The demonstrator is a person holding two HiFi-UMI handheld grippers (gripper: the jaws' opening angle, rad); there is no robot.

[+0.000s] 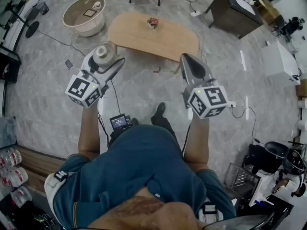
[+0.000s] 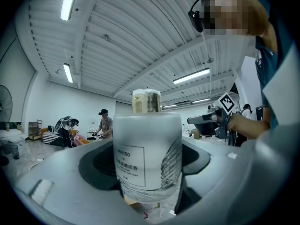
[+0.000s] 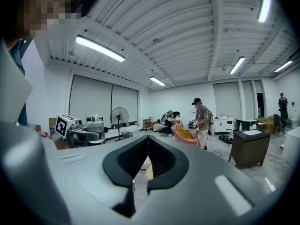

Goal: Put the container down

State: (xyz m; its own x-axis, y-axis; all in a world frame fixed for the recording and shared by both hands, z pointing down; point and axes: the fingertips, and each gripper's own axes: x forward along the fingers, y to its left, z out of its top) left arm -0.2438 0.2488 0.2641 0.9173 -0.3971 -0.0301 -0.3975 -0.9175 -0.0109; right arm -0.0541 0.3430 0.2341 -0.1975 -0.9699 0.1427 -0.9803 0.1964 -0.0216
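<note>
Left gripper [image 1: 106,63] clamps, jaws wide, a frosted white container [image 2: 147,146] with boxed label, feathery line drawing and golden top. Right gripper [image 3: 148,149] has its jaws pressed together, empty.

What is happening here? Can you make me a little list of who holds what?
Left gripper: shut on the container, held up in the air
Container: frosted white, with a label, not yet put down
Right gripper: shut, nothing in it
Nearest table: oval wooden table in front of the person
On that table: small potted flowers
</note>
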